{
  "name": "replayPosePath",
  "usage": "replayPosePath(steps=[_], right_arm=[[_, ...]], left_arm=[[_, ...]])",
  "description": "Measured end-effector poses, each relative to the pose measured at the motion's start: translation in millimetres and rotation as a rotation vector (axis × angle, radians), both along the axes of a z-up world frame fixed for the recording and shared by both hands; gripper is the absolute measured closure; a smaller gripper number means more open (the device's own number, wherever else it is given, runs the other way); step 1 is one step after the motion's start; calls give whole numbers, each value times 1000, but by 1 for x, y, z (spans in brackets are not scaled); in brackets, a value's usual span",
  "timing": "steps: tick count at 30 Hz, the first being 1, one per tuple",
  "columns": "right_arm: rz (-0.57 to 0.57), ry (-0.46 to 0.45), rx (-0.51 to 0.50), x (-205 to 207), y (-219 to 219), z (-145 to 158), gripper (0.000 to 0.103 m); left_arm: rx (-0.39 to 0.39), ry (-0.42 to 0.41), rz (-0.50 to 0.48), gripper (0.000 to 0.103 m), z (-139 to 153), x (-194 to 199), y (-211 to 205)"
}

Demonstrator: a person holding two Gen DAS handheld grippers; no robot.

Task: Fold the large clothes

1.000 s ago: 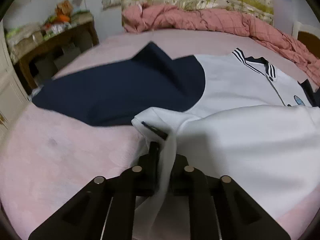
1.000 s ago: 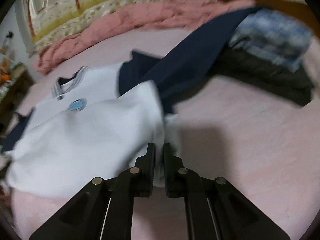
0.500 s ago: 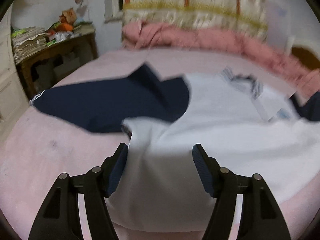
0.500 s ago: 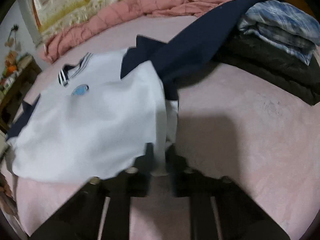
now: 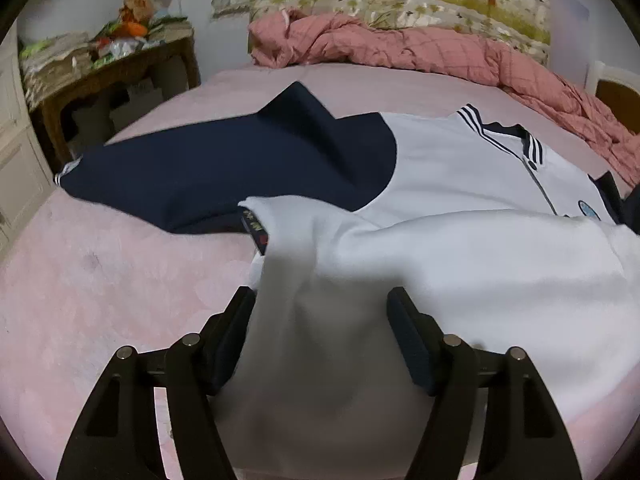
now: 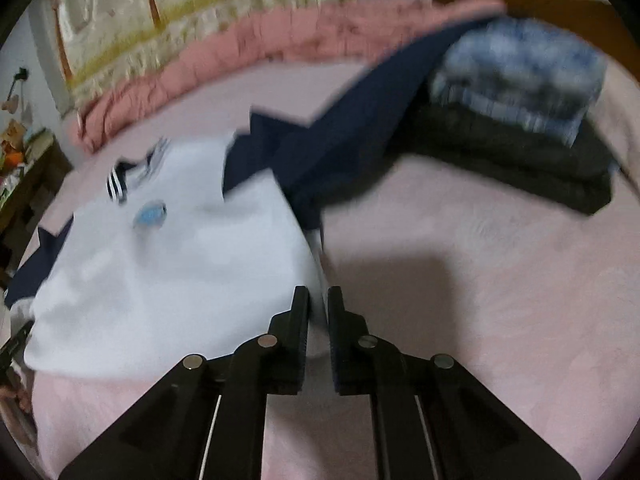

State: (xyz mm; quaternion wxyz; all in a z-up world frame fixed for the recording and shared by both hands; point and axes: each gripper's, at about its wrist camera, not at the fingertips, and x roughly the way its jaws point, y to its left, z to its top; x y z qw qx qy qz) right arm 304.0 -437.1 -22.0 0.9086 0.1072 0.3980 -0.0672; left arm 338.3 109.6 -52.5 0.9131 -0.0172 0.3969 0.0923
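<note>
While my left gripper point(image 5: 320, 312) hangs low over the pink bed point(image 5: 100, 280), its jaws stand wide apart, having just been opening; the white fabric of the jacket point(image 5: 460, 280) runs between them, and its edge brushes the left pad, but nothing pinches it. That jacket lies spread across the bed, its white body folded up over itself so the bottom hem now sits near the chest. One navy sleeve point(image 5: 224, 176) stretches flat out to the left in this view, ending in a white-striped cuff near the bed's edge. A striped collar point(image 5: 500, 136) and a small blue badge point(image 5: 586, 208) show farther back on the right.

My right gripper point(image 6: 318, 304) has its jaws drawn nearly together, clamped on the folded white corner of the jacket, a thin strip of cloth showing in the narrow gap. From there the other navy sleeve point(image 6: 360, 132) trails away toward a stack of folded clothes point(image 6: 516, 128), a blue plaid piece on top of dark ones; that view is blurred. A rumpled pink quilt point(image 5: 420, 48) lies along the far side of the bed, and a cluttered wooden table point(image 5: 108, 72) stands off to the left.
</note>
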Motion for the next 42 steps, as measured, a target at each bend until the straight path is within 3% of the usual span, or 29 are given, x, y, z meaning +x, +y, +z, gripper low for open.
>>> replayPosePath(steps=[3,6,8,12,14,16,19,21,22,24,26,29,30,38,42], right_arm=[[0,-128,-118,0,19,20,83],[123,-173,-67,24,42,29,81],[200,-150,-1,42,55,23,81],[179,87,71,89,66,-34,81],[174,60,78,86,65,-41,81],[173,45,46,81,67,-33,81],[156,-4,-2,60,66,-23,80],[136,-58,-44,39,62,-14,70],[131,-98,-49,28,60,-5,65],[131,-182,-45,12,57,11,34],[116,-298,-61,-5,55,29,16],[93,-390,-119,-13,61,40,9],[84,-405,-133,-14,62,41,0],[47,-411,-324,-17,86,41,0],[-4,-380,-414,-19,95,36,0]], left_arm=[[-3,-3,-1,36,0,0,0],[-37,0,2,36,-1,1,3],[-35,-2,2,36,-1,1,2],[3,-15,-4,37,3,0,-3],[20,-34,-10,37,7,-2,-6],[28,-90,-33,38,18,-8,-8],[47,-263,-89,36,45,-30,-18],[27,-377,-126,33,57,-44,-24],[15,-413,-136,23,59,-49,-26],[13,-479,-165,18,60,-56,-32],[50,-526,-179,14,60,-61,-42],[94,-551,-163,0,59,-64,-48],[95,-556,-162,0,59,-64,-47],[105,-563,-146,0,60,-66,-53],[194,-547,-7,0,57,-66,-57]])
